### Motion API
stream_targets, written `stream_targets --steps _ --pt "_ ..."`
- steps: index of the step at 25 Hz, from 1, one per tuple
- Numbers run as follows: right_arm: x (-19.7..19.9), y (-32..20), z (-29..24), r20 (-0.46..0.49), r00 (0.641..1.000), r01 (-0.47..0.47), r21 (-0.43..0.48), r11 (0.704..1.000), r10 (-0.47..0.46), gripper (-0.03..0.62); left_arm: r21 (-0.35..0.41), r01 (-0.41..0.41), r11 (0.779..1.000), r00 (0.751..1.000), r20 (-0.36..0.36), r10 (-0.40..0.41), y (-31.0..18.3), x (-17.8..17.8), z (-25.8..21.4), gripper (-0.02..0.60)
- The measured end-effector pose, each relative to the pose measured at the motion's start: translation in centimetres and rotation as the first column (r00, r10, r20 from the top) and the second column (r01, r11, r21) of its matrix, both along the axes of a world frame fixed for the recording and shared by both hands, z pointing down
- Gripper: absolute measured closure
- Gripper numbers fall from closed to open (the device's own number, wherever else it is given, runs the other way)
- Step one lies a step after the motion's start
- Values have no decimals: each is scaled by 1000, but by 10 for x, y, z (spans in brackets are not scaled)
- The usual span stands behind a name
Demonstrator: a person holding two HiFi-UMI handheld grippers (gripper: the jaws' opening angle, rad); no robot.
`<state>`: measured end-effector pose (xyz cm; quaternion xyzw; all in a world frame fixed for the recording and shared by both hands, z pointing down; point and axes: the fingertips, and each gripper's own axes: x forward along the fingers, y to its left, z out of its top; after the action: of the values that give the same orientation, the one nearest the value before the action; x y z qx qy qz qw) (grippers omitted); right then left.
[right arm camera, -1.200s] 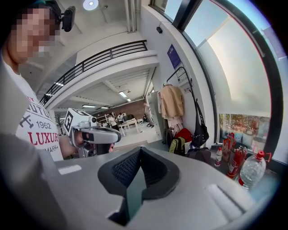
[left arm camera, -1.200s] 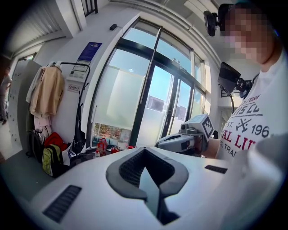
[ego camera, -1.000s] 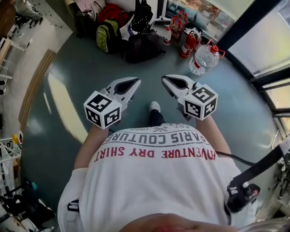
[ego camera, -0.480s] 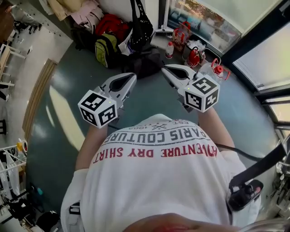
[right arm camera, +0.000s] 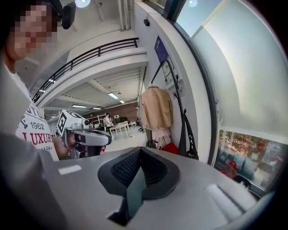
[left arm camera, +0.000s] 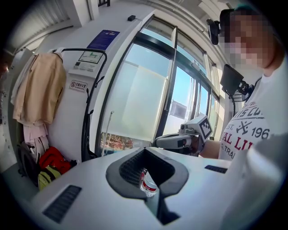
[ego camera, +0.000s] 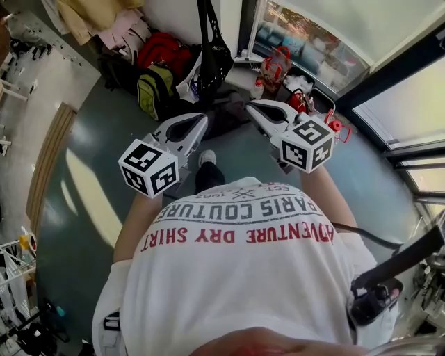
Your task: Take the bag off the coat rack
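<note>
A black bag [ego camera: 214, 59] hangs by its long strap [ego camera: 204, 17] from the black coat rack [right arm camera: 176, 101], close against the white wall. In the right gripper view the bag [right arm camera: 189, 141] hangs beside a beige jacket [right arm camera: 155, 108]. My left gripper [ego camera: 201, 122] and right gripper [ego camera: 252, 107] are held out side by side, pointing at the rack and still short of the bag. Both are shut and hold nothing. Each shows in the other's view: left gripper [right arm camera: 107, 138], right gripper [left arm camera: 158, 142]. Own jaws: left gripper [left arm camera: 144, 152], right gripper [right arm camera: 140, 149].
A red backpack [ego camera: 158, 50] and a yellow-green backpack [ego camera: 148, 92] lie on the floor under the rack, with a dark bag behind the grippers. A water bottle [ego camera: 259, 86] and red bags [ego camera: 275, 66] stand by the window. The beige jacket [left arm camera: 38, 90] hangs left of the rack.
The person has walked toward the rack. Both grippers have advanced with them, and the hanging bag and floor bags sit nearer. The jaws stayed shut.
</note>
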<state>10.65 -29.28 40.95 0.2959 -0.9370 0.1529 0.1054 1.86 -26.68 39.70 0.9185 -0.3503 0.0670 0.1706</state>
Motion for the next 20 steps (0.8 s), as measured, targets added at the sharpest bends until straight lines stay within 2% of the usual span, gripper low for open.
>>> stream_targets --steps 5,10,14,20 --pt "-29 -111 -9 -29 998 -48 -10 999 47 592 -6 -12 1000 999 -37 12 -116 -38 -6 578" --pt "-68 -201 -17 -24 996 -88 -16 996 88 592 -8 -32 999 998 -46 32 -205 -82 -18 578" --pt "-90 -248 -17 -10 994 -112 -17 994 112 592 -6 -44 999 998 -37 44 -253 -108 -19 578" --pt "-100 -291 -5 -17 993 -121 -36 992 120 592 -30 -58 998 997 -43 57 -298 -114 -8 578"
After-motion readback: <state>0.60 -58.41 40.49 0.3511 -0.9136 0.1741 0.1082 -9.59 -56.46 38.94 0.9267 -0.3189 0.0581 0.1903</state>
